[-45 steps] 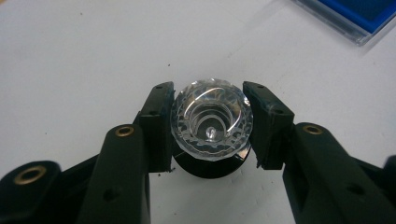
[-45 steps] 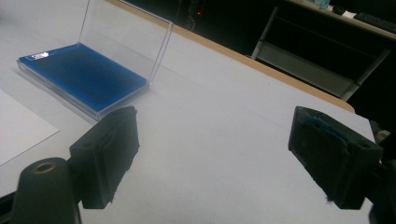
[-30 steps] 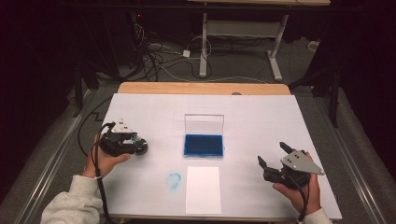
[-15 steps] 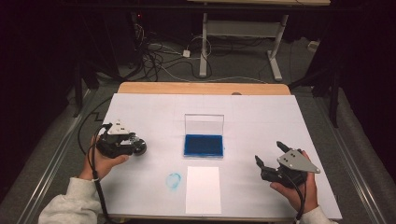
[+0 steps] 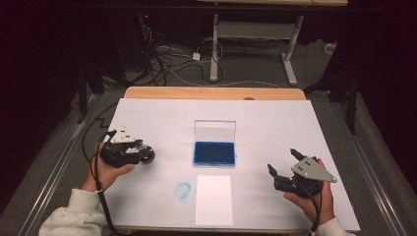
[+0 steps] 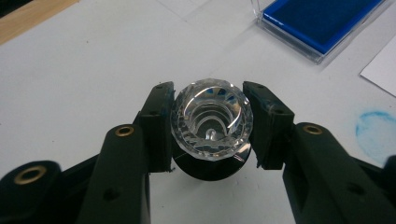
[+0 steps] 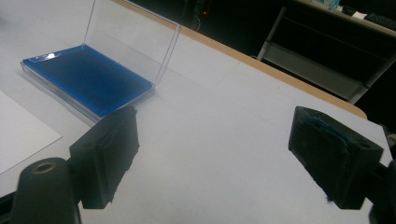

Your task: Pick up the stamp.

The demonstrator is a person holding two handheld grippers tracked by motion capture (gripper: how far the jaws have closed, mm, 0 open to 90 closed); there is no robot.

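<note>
Left gripper [image 6: 212,123]: fingers [image 6: 156,126] pinching faceted clear stamp [image 6: 211,119] from both sides, held over table [image 5: 275,128] left of open blue ink pad [image 5: 214,152]. Right gripper [image 7: 224,154]: fingers [image 7: 109,149] spread wide, nothing between. White paper sheet [image 5: 214,199] beside blue smudge [image 5: 183,190].

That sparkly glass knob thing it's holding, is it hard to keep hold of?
Probably. The knob looks like smooth faceted glass, so likely slippery. It is round, so the left gripper's jaws touch only its sides. It would likely chip if dropped on the table.
</note>
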